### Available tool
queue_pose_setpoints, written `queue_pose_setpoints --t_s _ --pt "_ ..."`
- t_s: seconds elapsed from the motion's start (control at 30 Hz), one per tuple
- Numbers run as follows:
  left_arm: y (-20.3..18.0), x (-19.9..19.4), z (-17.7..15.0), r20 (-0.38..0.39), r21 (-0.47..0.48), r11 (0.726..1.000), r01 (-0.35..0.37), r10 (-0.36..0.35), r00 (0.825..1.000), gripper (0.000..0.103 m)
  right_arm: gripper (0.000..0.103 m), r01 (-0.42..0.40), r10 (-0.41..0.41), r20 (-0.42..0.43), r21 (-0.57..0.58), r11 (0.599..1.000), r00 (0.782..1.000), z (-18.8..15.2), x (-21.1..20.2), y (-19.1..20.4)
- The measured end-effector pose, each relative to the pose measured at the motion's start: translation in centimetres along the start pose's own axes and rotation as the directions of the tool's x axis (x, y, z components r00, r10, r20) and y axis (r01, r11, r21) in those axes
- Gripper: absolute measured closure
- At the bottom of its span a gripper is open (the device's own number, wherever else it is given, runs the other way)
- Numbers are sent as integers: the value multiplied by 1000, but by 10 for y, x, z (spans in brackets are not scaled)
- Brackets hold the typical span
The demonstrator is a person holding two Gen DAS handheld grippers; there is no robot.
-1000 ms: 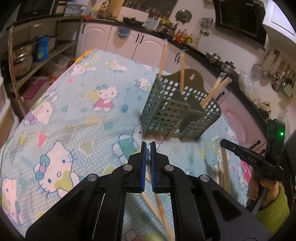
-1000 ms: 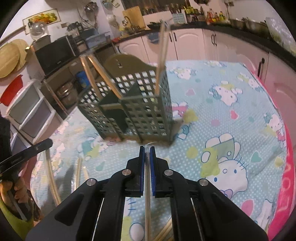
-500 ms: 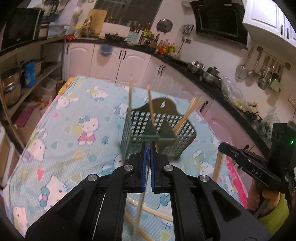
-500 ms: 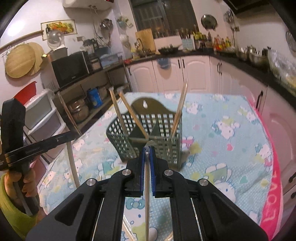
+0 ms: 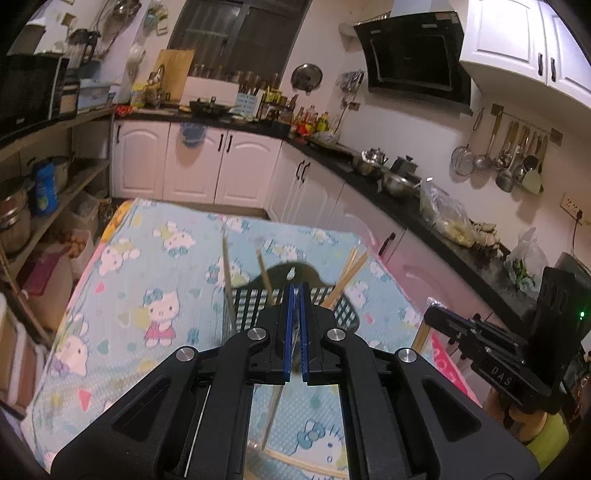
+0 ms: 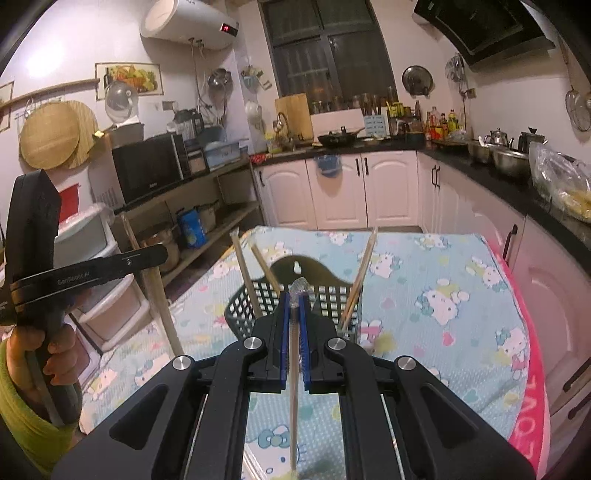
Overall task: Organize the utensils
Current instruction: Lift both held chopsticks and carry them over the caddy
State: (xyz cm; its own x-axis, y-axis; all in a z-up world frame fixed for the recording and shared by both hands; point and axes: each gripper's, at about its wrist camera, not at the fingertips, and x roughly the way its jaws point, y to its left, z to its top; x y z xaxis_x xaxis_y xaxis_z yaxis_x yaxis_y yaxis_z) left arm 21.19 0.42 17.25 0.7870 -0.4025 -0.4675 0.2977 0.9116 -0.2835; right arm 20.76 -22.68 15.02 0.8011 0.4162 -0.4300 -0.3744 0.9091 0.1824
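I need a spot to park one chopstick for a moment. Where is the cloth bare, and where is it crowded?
Bare: the tablecloth left of the utensil basket in the left wrist view, and the stretch between basket and pink table edge in the right wrist view. Crowded: the basket itself, with chopsticks leaning out, and loose sticks on the cloth under both grippers.

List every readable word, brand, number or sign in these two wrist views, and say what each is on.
"DAS": on the right gripper, seen from the left wrist.
"GenRobot.AI", roughly: on the left gripper, seen from the right wrist.
"LOVE": sideways on the pink edge of the tablecloth.
Microwave brand, water heater red display, bottle labels: too small or blurred.
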Motion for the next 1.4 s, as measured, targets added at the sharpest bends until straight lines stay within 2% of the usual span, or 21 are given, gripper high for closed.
queue_pose_setpoints --t_s 0.53,0.8,1.1,1.4 --pt "-22 15 52 106 31 999 18 -22 994 103 97 7 -7 84 3 1000 996 44 5 0" --pt "-26 32 73 139 48 999 4 -10 990 103 97 7 -6 117 -1 1000 993 70 18 3" --pt "-16 49 78 183 45 998 -36 27 983 103 97 7 -9 166 7 1000 986 95 37 2" --pt "13 68 66 167 -10 997 -72 73 983 103 97 22 -29 196 34 999 980 101 61 -5"
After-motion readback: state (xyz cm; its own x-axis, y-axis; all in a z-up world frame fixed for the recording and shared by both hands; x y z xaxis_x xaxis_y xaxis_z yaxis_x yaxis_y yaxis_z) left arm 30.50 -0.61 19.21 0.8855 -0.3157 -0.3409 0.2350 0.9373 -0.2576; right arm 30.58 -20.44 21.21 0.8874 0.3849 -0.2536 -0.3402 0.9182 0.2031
